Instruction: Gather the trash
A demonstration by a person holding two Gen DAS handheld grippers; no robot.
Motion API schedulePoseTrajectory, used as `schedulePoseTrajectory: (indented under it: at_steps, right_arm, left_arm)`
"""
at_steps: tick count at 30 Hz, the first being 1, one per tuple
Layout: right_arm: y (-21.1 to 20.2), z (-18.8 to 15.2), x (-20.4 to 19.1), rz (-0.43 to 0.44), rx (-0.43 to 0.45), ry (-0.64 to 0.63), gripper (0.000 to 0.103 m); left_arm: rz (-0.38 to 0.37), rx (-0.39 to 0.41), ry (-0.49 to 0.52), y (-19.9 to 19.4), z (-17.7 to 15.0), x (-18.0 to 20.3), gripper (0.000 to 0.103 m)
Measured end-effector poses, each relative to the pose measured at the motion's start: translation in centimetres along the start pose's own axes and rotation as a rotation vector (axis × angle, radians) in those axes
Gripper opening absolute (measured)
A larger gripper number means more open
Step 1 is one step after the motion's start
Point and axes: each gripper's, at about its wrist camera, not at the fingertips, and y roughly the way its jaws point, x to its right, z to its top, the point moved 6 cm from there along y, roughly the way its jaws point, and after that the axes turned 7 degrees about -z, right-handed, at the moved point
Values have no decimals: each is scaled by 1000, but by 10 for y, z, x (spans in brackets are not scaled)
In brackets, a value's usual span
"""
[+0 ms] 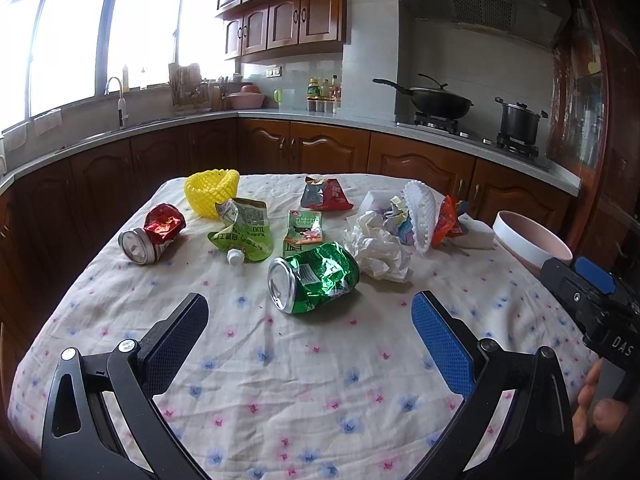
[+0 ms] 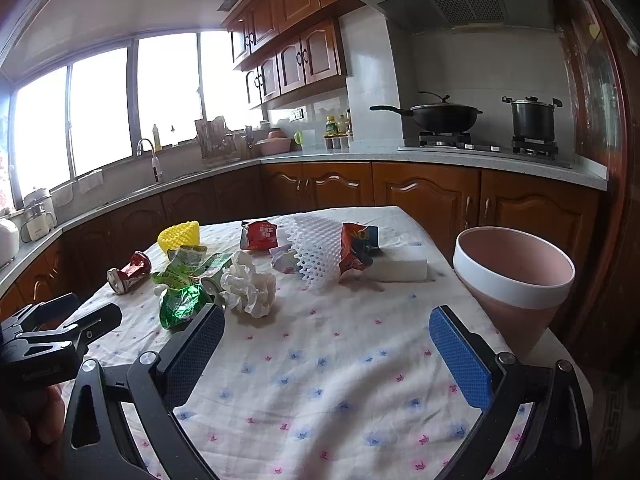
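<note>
The green can (image 1: 314, 278) is lying crushed on its side on the cloth (image 1: 304, 380), just ahead of the left gripper (image 1: 310, 312), at 12 o'clock from the gap between its jaws. Those jaws are standing wide apart, gripping nothing, and the can is sitting beyond the fingertips (image 1: 426, 308), not between them. Its silver end is facing the camera.

Touching the can at 2 o'clock, a white paper wad (image 1: 380, 250) is lying crumpled. At 11 o'clock from the can a green pouch (image 1: 240, 228) is lying flat with its cap toward the camera, and a small carton (image 1: 304, 230) is lying just behind the can. Further out at 10 o'clock a red can (image 1: 154, 234) is resting on its side, and a yellow net (image 1: 212, 190) is standing behind the pouch. At 12 o'clock, near the far edge, a red wrapper (image 1: 326, 194) is lying. At 1 o'clock a white net (image 1: 420, 212), coloured scraps (image 1: 396, 214) and an orange wrapper (image 1: 448, 220) are bunching together beside a white block (image 1: 478, 234).

The bin (image 2: 516, 276) is standing at the table's right edge, at 1 o'clock from the right gripper (image 2: 326, 328). That gripper is hovering over bare cloth, jaws wide apart and empty, with the green can at 10 o'clock by its left finger (image 2: 204, 332).
</note>
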Motion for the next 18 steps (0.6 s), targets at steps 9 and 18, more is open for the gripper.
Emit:
schedulePoseTrajectory:
  at_steps: [9,18]
  right_arm:
    - [-3,4,-2,13,10,-2,103]
    - [-4,5,-2,24,17,3,103]
  left_arm:
    - [-6,-1,-3,1,1,-1,103]
    - [-12,-4,-3,3,2,1,103]
